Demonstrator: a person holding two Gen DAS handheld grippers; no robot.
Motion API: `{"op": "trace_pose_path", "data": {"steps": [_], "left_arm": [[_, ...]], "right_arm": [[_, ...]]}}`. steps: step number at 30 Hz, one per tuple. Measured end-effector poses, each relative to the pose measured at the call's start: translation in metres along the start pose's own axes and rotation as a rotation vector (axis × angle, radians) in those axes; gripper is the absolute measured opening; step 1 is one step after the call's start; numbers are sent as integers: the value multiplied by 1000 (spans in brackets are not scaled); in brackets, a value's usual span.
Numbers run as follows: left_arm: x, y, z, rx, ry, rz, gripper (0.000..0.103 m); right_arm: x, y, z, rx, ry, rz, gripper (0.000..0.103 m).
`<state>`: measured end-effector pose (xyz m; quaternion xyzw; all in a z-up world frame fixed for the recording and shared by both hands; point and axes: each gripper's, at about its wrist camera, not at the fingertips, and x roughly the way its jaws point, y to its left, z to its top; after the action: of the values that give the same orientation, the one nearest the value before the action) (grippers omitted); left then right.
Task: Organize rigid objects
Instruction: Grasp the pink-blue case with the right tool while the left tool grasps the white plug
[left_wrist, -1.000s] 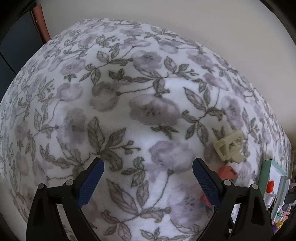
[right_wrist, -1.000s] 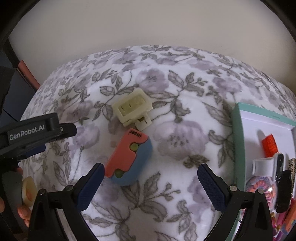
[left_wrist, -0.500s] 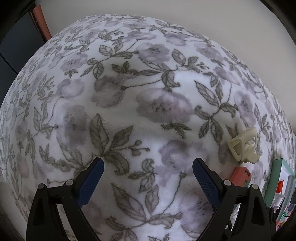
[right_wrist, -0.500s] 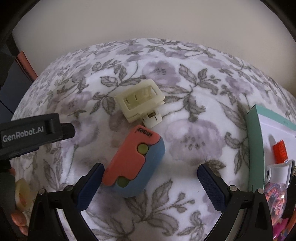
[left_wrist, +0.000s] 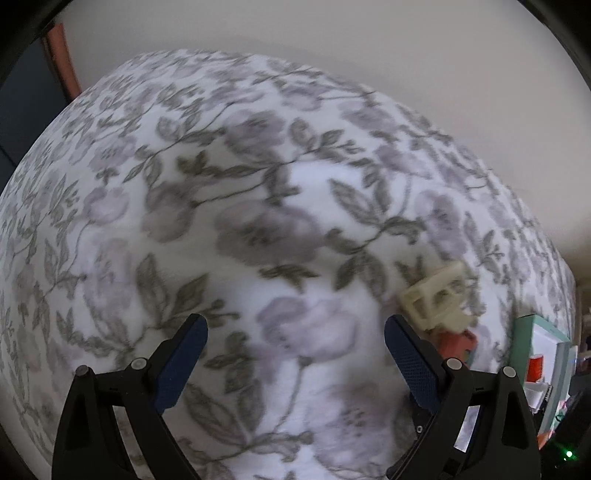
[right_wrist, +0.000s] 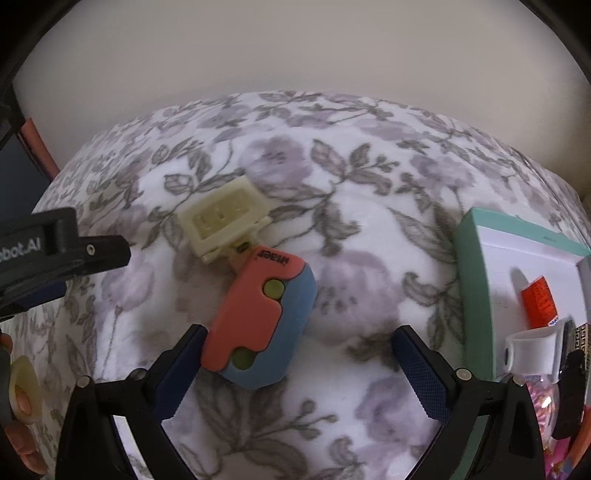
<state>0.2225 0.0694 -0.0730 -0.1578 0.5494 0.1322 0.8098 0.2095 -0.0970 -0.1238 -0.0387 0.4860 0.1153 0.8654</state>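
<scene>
A coral-and-blue plastic case (right_wrist: 262, 317) with two green buttons lies on the floral blanket (right_wrist: 369, 184). It sits between the fingers of my open right gripper (right_wrist: 297, 365), close to the left finger. A cream plastic connector (right_wrist: 223, 219) touches the case's far end. In the left wrist view the cream connector (left_wrist: 436, 299) and a corner of the coral case (left_wrist: 456, 341) lie just beyond the right finger of my open left gripper (left_wrist: 295, 354), which holds nothing.
A teal-rimmed box (right_wrist: 476, 295) at the right holds a red item (right_wrist: 539, 301), a white strap piece (right_wrist: 535, 349) and several small things. The same box (left_wrist: 522, 354) shows at the left view's right edge. A hand (right_wrist: 22, 398) holds the left gripper's body (right_wrist: 62, 251).
My right gripper has moved forward, so the coral-and-blue case now lies between its fingers. The left view has shifted and blurred, with the connector now nearer its right finger.
</scene>
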Motion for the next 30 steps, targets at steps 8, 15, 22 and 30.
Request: {"op": "trace_pose_path", "data": {"steps": [8,15,22,30], "left_arm": [[-1,-25,5,38,-44,-76,97],[2,-41,4,76,-65,-112,96],[7,-56,3,86,-79,-156,96],[12,-66,-1,92,-104,-174,96]], "right_arm": [[-2,-11,3,18,-32,-7,100],[-5,-18,5,22,-56,-41,83],[-8,-25,7,30,-67,-54,73],[-11,-37,9,64,-70,-61,46]]}}
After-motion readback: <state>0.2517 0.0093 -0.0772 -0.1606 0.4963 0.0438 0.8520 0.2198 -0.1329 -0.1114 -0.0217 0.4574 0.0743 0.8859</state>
